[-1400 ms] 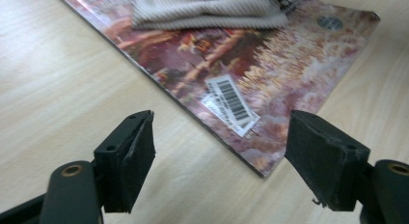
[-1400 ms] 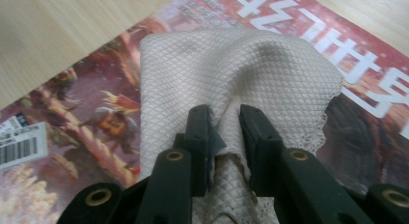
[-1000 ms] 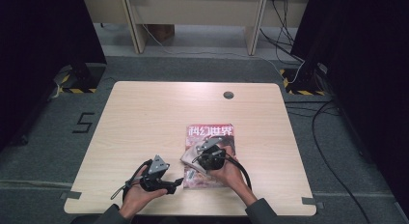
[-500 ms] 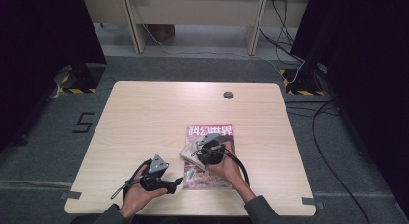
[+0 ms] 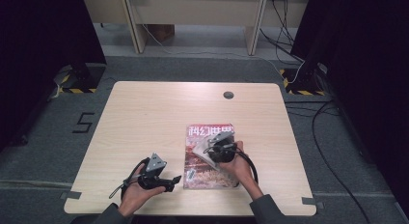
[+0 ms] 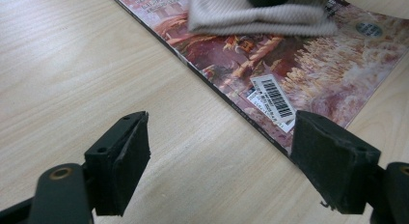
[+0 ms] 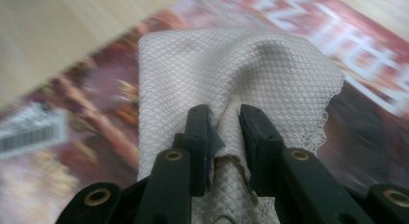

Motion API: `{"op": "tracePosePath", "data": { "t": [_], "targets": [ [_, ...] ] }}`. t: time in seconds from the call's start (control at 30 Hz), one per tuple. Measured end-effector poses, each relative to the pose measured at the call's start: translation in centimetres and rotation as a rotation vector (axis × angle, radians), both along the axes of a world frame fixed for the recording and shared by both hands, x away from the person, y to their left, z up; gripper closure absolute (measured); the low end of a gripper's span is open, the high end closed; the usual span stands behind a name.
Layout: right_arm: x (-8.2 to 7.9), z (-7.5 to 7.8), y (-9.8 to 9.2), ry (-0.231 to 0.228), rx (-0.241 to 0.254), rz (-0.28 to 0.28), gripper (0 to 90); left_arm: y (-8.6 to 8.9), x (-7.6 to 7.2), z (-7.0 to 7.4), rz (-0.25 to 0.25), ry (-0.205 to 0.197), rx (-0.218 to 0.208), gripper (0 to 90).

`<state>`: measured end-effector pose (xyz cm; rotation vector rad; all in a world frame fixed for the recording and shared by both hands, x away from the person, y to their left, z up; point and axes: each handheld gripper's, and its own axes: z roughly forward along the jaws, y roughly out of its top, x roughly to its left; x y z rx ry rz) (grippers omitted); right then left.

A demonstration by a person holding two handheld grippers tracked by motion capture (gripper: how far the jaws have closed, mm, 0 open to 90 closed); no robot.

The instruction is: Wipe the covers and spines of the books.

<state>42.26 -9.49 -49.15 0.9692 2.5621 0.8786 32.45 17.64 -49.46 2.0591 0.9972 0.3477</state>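
Note:
A magazine (image 5: 208, 175) with a red and pink cover lies flat on the wooden table (image 5: 144, 118), near its front edge. On the cover rests a white quilted cloth (image 5: 200, 147). My right gripper (image 5: 213, 149) is shut on a fold of this cloth (image 7: 231, 64), which bunches up between the pads of my right gripper (image 7: 225, 132) above the magazine (image 7: 87, 103). My left gripper (image 5: 176, 180) stands open just left of the magazine's near corner. Between the wide jaws of my left gripper (image 6: 231, 156) lies bare wood, with the magazine (image 6: 308, 74), its barcode label (image 6: 272, 97) and the cloth (image 6: 255, 14) beyond.
A round cable hole (image 5: 228, 94) sits at the table's far middle. Bare wood spreads over the left and far parts of the table. On the carpet to the left is a taped figure five (image 5: 84, 122). Cables (image 5: 313, 113) trail on the floor to the right.
My right gripper has slid the pinched cloth a little to the right and farther up the magazine cover. The left gripper has stayed where it was.

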Motion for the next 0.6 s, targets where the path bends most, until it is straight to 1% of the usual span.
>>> {"op": "tracePosePath", "data": {
  "t": [0.03,0.1,0.13,0.17,0.2,0.3,0.43,0.57,0.6],
  "targets": [
    [0.2,0.0,-0.7,-0.002,-0.003,-0.017,73.9,0.0,0.0,0.0,0.0,0.0,0.0,20.8],
    [0.6,0.0,-2.1,0.0,0.008,-0.056,74.0,-0.1,0.1,-0.1,0.003,0.003,0.006,20.8],
    [0.6,0.0,-2.1,0.0,0.008,-0.056,74.0,-0.1,0.1,-0.1,0.003,0.003,0.006,20.8],
    [0.8,0.0,-3.1,0.0,0.011,-0.085,74.0,0.0,0.1,0.0,0.002,0.002,0.005,20.8],
    [0.8,0.0,-3.1,0.0,0.011,-0.085,74.0,0.0,0.1,0.0,0.002,0.002,0.005,20.8],
    [0.7,0.1,-4.3,0.001,0.005,-0.115,73.9,0.1,0.1,0.0,0.004,0.0,0.006,20.8],
    [0.6,0.1,-4.6,0.001,0.005,-0.118,73.9,0.1,0.2,-0.1,0.002,0.0,0.007,20.6],
    [0.2,0.1,-4.4,-0.001,-0.002,-0.109,73.9,0.2,0.3,-0.1,0.008,0.001,0.01,20.4],
    [-0.2,0.1,-3.8,0.004,0.0,-0.086,73.9,0.2,0.3,-0.1,0.01,-0.002,0.007,20.3]
  ]
}}
